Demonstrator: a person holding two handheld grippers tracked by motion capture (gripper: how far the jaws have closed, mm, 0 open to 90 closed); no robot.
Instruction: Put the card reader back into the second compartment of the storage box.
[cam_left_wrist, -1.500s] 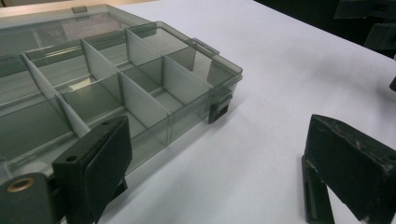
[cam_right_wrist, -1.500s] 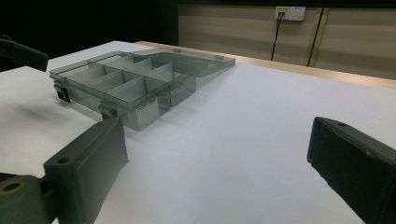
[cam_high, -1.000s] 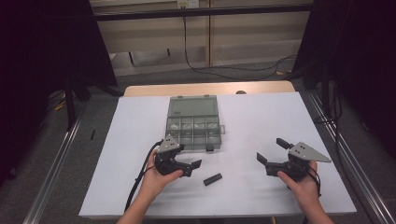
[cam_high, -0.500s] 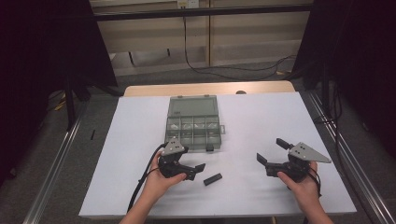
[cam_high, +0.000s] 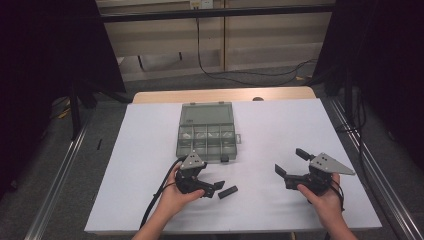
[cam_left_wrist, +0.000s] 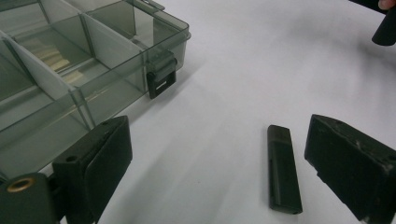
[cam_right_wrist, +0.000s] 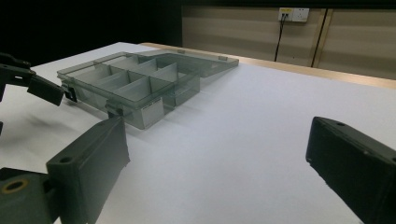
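A small black bar (cam_high: 227, 191) lies flat on the white table (cam_high: 280, 125), in front of a clear grey compartment box (cam_high: 206, 131) whose lid is folded back. My left gripper (cam_high: 214, 189) is open just left of the bar, low over the table. In the left gripper view the bar (cam_left_wrist: 282, 170) lies close inside the right jaw, and the gripper (cam_left_wrist: 219, 168) holds nothing. The box (cam_left_wrist: 70, 70) and its black latch (cam_left_wrist: 161, 79) sit at upper left. My right gripper (cam_high: 291, 161) is open and empty at the right, apart from everything; from it (cam_right_wrist: 219, 154) the box (cam_right_wrist: 140, 79) shows far left.
The box compartments look empty from here. The left gripper's cable (cam_high: 157, 197) trails off the table's front edge. Bare white table spreads between the two grippers and right of the box. Metal rails (cam_high: 360, 150) run along both table sides.
My left gripper has slid a little to the right and nearer the front edge, closing on the black bar. The right gripper, bar and box have stayed put.
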